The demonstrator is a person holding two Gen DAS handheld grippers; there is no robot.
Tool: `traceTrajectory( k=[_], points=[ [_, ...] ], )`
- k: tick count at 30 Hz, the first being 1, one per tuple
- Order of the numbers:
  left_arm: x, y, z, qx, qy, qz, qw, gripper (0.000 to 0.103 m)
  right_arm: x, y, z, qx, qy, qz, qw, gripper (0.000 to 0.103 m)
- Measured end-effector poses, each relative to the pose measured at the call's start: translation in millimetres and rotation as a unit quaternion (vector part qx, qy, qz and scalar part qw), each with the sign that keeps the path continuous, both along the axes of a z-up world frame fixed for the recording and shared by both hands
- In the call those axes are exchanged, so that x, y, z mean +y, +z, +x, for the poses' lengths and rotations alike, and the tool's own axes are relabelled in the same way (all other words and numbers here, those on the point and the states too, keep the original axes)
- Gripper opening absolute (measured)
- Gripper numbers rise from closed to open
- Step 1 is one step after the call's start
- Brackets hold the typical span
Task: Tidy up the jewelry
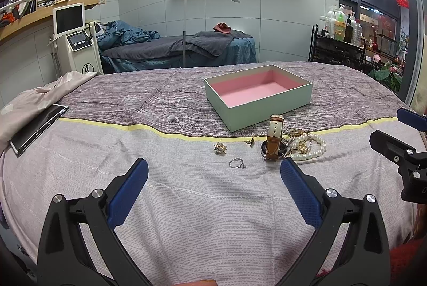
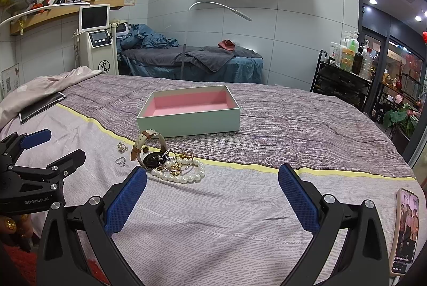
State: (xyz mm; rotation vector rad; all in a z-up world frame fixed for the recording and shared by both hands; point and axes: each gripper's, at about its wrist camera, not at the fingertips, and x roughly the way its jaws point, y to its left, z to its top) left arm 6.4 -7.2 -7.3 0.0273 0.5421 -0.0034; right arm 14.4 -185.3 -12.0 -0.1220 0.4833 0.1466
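A pale green box (image 1: 267, 110) with a pink lining stands open on the bed; it also shows in the right wrist view (image 2: 192, 123). In front of it lie a brown-strap watch (image 1: 274, 138) (image 2: 145, 144), a pearl bracelet (image 1: 312, 150) (image 2: 178, 176) tangled with gold pieces, a silver ring (image 1: 236, 163) (image 2: 120, 161), a gold brooch (image 1: 220, 147) and a small earring (image 1: 250, 142). My left gripper (image 1: 213, 168) is open and empty, just short of the ring. My right gripper (image 2: 212, 174) is open and empty, right of the pearls.
A tablet (image 1: 37, 127) lies at the bed's left edge on a crumpled sheet. A phone (image 2: 405, 230) lies at the right edge. Behind stand a massage bed (image 1: 186, 48), a white machine (image 1: 77, 46) and a bottle cart (image 1: 339, 46).
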Motion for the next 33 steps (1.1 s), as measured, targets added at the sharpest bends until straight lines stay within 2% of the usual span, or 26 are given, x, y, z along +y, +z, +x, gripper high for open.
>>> traceTrajectory(
  k=[14,22,33],
  points=[
    [2,-7,8,0.027,-0.017,-0.012,0.9994,0.098,4,-12,5,0.019,0.002,-0.002,1.000,0.097],
    [6,-20,23,0.069,-0.037,-0.027,0.9966,0.098,1,-18,24,0.067,0.010,-0.018,0.998,0.097],
    [9,-25,48,0.093,-0.082,-0.052,0.9910,0.097,9,-26,48,0.113,0.044,-0.036,0.992,0.097]
  ],
)
